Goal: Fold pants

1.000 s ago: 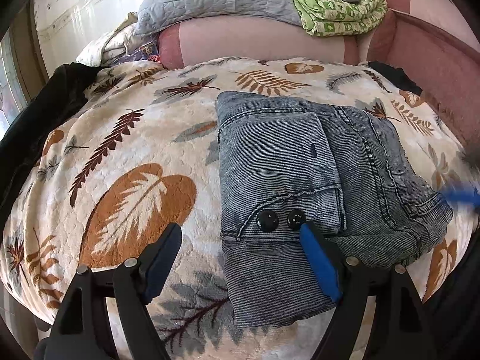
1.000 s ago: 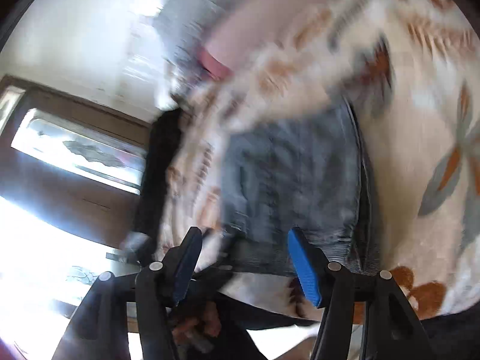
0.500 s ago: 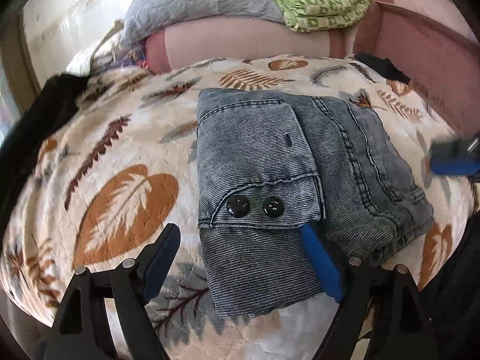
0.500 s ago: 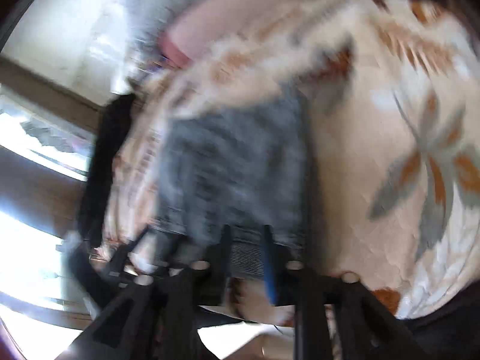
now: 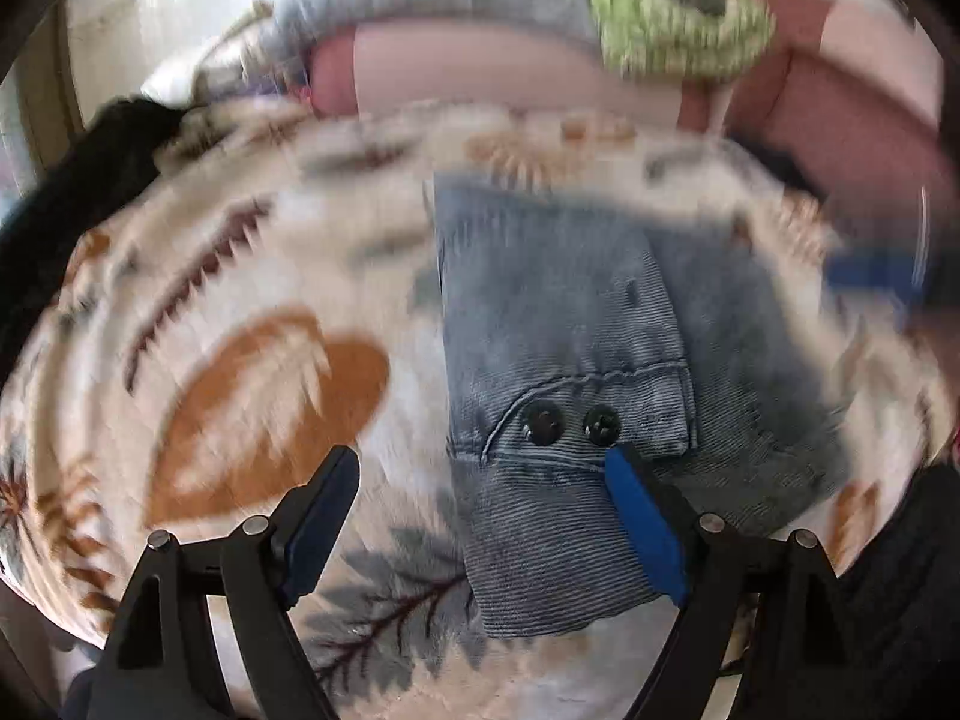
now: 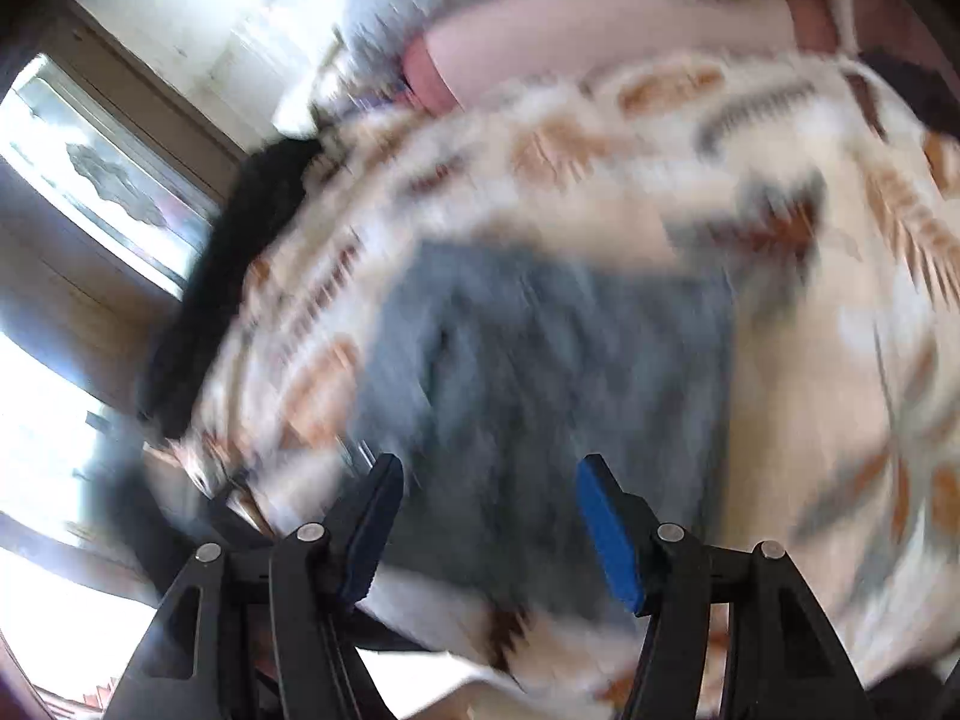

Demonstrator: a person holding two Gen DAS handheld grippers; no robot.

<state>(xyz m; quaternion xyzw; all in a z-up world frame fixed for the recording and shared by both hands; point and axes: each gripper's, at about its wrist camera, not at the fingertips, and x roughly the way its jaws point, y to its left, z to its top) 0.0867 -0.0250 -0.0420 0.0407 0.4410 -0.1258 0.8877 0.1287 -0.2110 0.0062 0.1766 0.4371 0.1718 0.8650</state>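
Pants (image 5: pixel 558 312): soft, heavyish denim, folded compactly mid-bed; I'd grip the thick near hem.
Left claw (image 5: pixel 480 516): mine, wide open, empty.
Right claw (image 6: pixel 486 528): opening, empty.

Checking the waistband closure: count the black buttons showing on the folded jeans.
2. Both sit side by side near the jeans' front edge: left button, right button, just beyond the left tongs. Others may be hidden under folds.
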